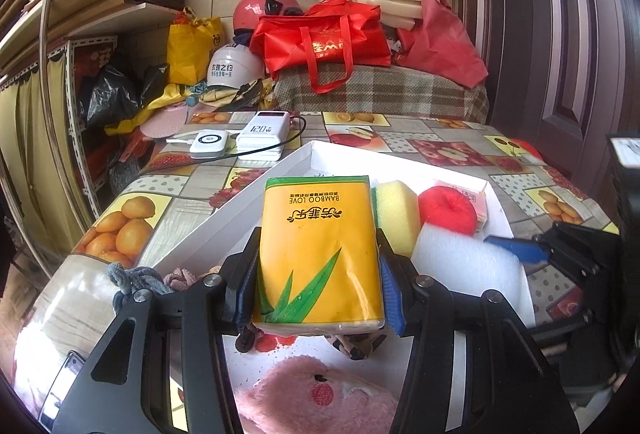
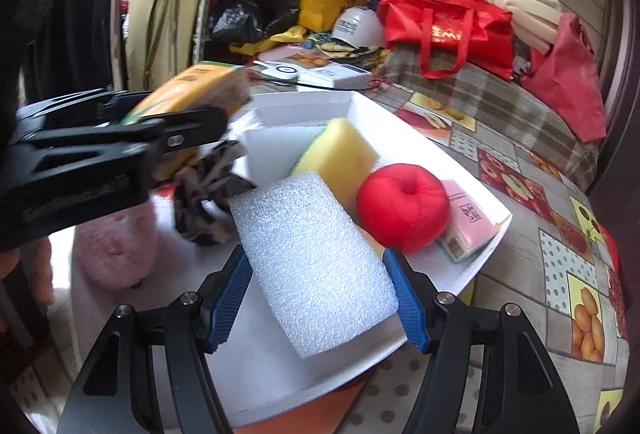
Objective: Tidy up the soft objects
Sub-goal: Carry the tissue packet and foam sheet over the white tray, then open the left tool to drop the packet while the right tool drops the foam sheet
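Note:
My left gripper [image 1: 318, 286] is shut on a yellow tissue pack [image 1: 320, 254] and holds it above the white box [image 1: 240, 210]. My right gripper [image 2: 320, 298] stands around a white foam block [image 2: 316, 266] lying in the box [image 2: 440, 154]; its blue pads [image 2: 404, 298] touch the block's sides. A yellow sponge [image 2: 340, 154], a red plush apple [image 2: 404, 206] and a pink pack [image 2: 468, 222] lie in the box. A pink plush toy [image 1: 316, 394] and a patterned scrunchie [image 2: 208, 194] lie there too. The left gripper with the tissue pack [image 2: 188, 90] shows in the right wrist view.
Two power banks [image 1: 256, 134] with a cable lie on the fruit-print tablecloth [image 1: 120, 218] behind the box. Scrunchies [image 1: 132, 274] lie by the box's left wall. Red bags [image 1: 324, 38], helmets [image 1: 236, 66] and foam stand at the back. Shelves stand at the left.

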The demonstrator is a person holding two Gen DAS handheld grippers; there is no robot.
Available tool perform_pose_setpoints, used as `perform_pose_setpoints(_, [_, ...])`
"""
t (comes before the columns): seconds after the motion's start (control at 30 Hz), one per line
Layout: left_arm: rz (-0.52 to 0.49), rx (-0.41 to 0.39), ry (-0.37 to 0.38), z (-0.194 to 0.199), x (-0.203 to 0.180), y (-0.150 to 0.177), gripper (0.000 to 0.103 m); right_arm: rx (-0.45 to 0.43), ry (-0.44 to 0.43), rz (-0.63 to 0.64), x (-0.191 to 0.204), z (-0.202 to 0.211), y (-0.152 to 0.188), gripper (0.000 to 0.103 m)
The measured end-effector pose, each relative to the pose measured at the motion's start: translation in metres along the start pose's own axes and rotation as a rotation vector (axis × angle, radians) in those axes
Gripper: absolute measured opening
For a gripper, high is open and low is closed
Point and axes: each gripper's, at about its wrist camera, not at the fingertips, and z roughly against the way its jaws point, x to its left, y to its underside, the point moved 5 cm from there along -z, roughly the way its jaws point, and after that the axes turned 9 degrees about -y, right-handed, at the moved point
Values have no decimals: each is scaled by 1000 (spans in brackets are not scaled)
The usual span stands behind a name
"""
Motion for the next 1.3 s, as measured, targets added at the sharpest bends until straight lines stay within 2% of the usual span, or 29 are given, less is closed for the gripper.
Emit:
perform_pose_setpoints(0.2, [-48, -26, -28, -6, -11, -5, 51, -43, 10, -122, -26, 1, -6, 67])
perform_pose_setpoints(0.43, [-54, -18, -6, -10, -15, -7, 51, -179, 5, -152, -25, 18, -16, 67])
perform_pose_setpoints(0.63, [-32, 11, 28, -17, -15, -8, 51, -196, 3, -154, -26, 20, -18, 67])
perform_pose_setpoints(0.83, [-52, -1, 15, -14, -18, -9, 52, -203, 9, -157, -27, 21, -18, 68])
perform_pose_setpoints(0.87, [-49, 3, 8, -15, -18, -9, 52, -202, 7, -158, -26, 21, -18, 71])
perform_pose_setpoints(0.9, [-44, 5, -1, -16, -16, -9, 54, -198, 5, -162, -27, 20, -18, 77])
perform_pose_setpoints(0.93, [-36, 4, -11, -16, -14, -9, 66, -194, 7, -166, -28, 19, -18, 90])
perform_pose_setpoints(0.97, [-23, -1, -28, -15, -11, -10, 78, -193, 12, -171, -29, 19, -18, 92])
perform_pose_setpoints(1.0, [-8, -12, -44, -13, -7, -10, 81, -194, 15, -177, -30, 19, -17, 92])
perform_pose_setpoints(1.07, [14, -47, -54, -7, -2, -11, 85, -203, 26, -190, -33, 21, -17, 103])
perform_pose_setpoints(1.3, [15, -53, -73, -6, -1, -11, 90, -218, 40, -195, -34, 24, -16, 103])
